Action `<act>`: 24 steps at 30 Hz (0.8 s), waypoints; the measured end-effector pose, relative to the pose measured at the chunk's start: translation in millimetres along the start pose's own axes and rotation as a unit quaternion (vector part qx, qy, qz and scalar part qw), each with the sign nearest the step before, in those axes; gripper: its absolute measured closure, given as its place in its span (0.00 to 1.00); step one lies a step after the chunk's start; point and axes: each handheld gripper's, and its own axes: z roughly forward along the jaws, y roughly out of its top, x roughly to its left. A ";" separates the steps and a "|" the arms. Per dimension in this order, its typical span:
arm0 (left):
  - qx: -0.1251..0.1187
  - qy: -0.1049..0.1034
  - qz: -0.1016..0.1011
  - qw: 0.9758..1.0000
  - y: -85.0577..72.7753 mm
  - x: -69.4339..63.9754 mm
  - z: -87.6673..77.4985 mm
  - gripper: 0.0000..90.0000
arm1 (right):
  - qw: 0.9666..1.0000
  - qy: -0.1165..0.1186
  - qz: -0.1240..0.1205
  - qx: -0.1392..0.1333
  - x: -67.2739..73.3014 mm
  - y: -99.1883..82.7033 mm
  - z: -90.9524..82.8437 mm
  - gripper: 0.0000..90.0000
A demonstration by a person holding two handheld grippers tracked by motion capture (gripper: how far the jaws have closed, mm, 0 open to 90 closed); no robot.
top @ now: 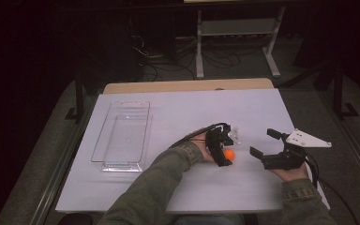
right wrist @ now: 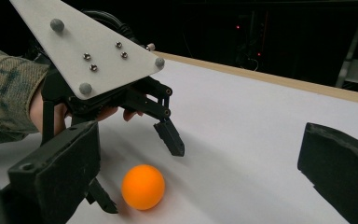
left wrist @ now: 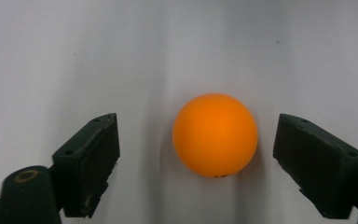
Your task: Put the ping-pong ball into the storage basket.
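An orange ball [top: 228, 154] rests on the white table sheet [top: 187, 108], right of centre. My left gripper [top: 226, 151] points down over it, one jaw on each side. In the left gripper view the ball [left wrist: 215, 135] lies between the black pads [left wrist: 91, 158] with a gap on both sides, closer to the right pad; the gripper is open. My right gripper [top: 264, 142] rests to the right of the ball, open wide and holding nothing. In the right gripper view the ball [right wrist: 143, 186] sits low in front of its jaws, with the left gripper's fingers [right wrist: 170, 137] straddling it.
A clear plastic bin [top: 104, 129] stands on the left part of the table, with nothing visible in it. The table's wooden far edge [top: 187, 86] runs behind the sheet. Beyond it are dark floor, cables and a white frame [top: 236, 28].
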 end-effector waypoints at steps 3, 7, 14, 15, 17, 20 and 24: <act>-0.002 -0.003 0.005 1.000 0.0 -0.3 -0.2 0.26 | 1.000 0.000 0.000 0.000 0.2 0.1 -0.1 0.00; -0.002 -0.011 0.001 1.000 -0.9 1.6 1.1 0.30 | 1.000 0.000 0.000 0.000 0.0 0.1 -0.2 0.00; -0.001 -0.026 0.005 1.000 -1.6 2.5 1.7 0.43 | 1.000 0.000 0.000 0.000 0.0 -0.1 -0.1 0.00; 0.000 -0.029 0.006 1.000 -1.6 2.6 1.6 0.45 | 1.000 0.000 0.000 0.001 0.2 -0.2 0.0 0.00; -0.001 -0.031 0.008 0.999 -2.0 2.7 1.2 0.52 | 1.000 0.000 0.000 0.002 0.4 -0.1 0.1 0.00; 0.001 -0.031 0.011 0.999 -2.0 2.6 0.5 0.56 | 1.000 0.000 -0.001 0.001 0.3 -0.1 -0.1 0.00; 0.002 -0.025 0.018 1.000 -1.6 1.3 -0.7 0.56 | 1.000 0.000 0.000 0.000 0.1 -0.2 -0.3 0.00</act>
